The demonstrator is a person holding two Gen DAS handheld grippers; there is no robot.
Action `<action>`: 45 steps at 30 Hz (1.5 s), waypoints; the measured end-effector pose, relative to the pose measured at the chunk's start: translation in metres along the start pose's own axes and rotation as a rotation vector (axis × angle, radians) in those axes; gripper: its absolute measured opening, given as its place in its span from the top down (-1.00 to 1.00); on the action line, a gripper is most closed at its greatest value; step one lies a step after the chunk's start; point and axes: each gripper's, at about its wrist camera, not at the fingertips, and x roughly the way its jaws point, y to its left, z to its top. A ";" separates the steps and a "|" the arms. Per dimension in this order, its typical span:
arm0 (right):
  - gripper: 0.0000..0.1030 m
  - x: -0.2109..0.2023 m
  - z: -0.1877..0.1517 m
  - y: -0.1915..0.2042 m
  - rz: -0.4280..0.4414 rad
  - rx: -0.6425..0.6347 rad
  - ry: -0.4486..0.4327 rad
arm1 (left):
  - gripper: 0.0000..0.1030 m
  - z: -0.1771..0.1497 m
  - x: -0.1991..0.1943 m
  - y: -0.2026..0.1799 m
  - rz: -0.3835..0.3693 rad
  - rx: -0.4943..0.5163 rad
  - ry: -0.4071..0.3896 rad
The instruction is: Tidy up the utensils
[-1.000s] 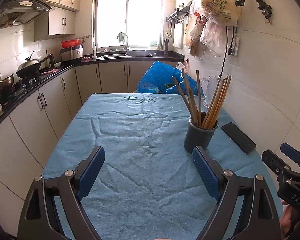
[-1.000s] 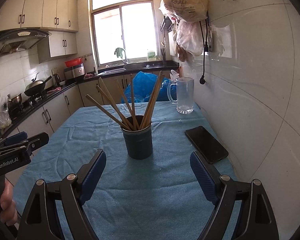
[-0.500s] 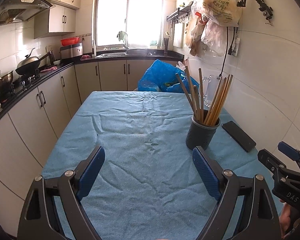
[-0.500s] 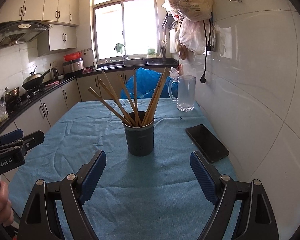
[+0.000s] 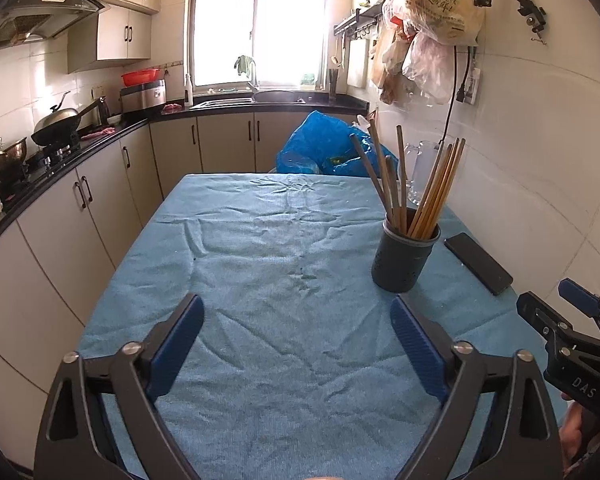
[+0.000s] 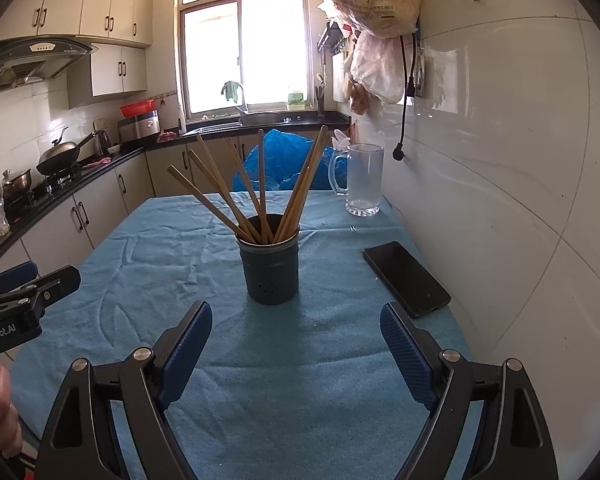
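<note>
A dark grey utensil holder (image 5: 403,260) (image 6: 269,268) stands upright on the blue cloth-covered table (image 5: 260,280) (image 6: 140,272). Several wooden chopsticks (image 5: 428,192) (image 6: 236,196) lean out of it in all directions. My left gripper (image 5: 296,320) hovers over the cloth to the left of the holder, its jaws still opening, nothing between them. My right gripper (image 6: 296,328) faces the holder from just in front, jaws wide open and empty. Each gripper also shows at the edge of the other view, the right gripper (image 5: 568,320) low at the right, the left gripper (image 6: 28,284) low at the left.
A black phone (image 5: 478,263) (image 6: 406,279) lies flat right of the holder near the tiled wall. A glass mug (image 6: 362,180) stands at the table's far right. A blue plastic bag (image 5: 324,148) sits behind the table. Kitchen counters (image 5: 60,152) run along the left.
The holder and chopsticks sit slightly higher and further right in the left wrist view. The left jaws stand a little wider. The right wrist view tilted slightly.
</note>
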 end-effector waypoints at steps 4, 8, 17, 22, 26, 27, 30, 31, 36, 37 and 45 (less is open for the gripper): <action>-0.74 0.000 -0.002 0.000 -0.002 -0.001 0.004 | -0.88 -0.001 -0.001 -0.003 0.011 0.013 0.005; -0.74 0.000 -0.003 -0.001 -0.005 0.002 0.011 | -0.92 -0.002 -0.002 -0.004 0.021 0.021 0.014; -0.75 0.000 -0.005 -0.002 -0.014 0.005 0.015 | -0.92 -0.004 -0.007 -0.007 0.039 0.045 0.012; -0.75 0.001 -0.005 -0.002 -0.015 0.004 0.019 | -0.92 -0.012 -0.010 -0.013 0.110 0.065 -0.007; -0.75 0.001 -0.005 -0.001 -0.013 0.002 0.021 | -0.92 -0.012 -0.007 -0.011 0.114 0.054 0.011; -0.75 0.000 -0.005 -0.001 -0.013 0.002 0.020 | -0.92 -0.012 -0.007 -0.011 0.118 0.052 0.010; -0.75 0.001 -0.005 -0.001 -0.015 0.004 0.023 | -0.92 -0.013 -0.009 -0.009 0.128 0.045 0.002; -0.75 0.001 -0.005 -0.001 -0.016 0.004 0.024 | -0.92 -0.014 -0.009 -0.009 0.127 0.046 0.004; -0.75 0.001 -0.006 0.001 -0.017 0.006 0.027 | -0.92 -0.015 -0.007 -0.012 0.128 0.065 0.013; -0.75 0.001 -0.006 0.000 -0.017 0.007 0.027 | -0.92 -0.015 -0.007 -0.013 0.128 0.067 0.014; -0.75 0.004 -0.009 -0.001 -0.018 0.005 0.039 | -0.92 -0.017 -0.005 -0.015 0.132 0.084 0.022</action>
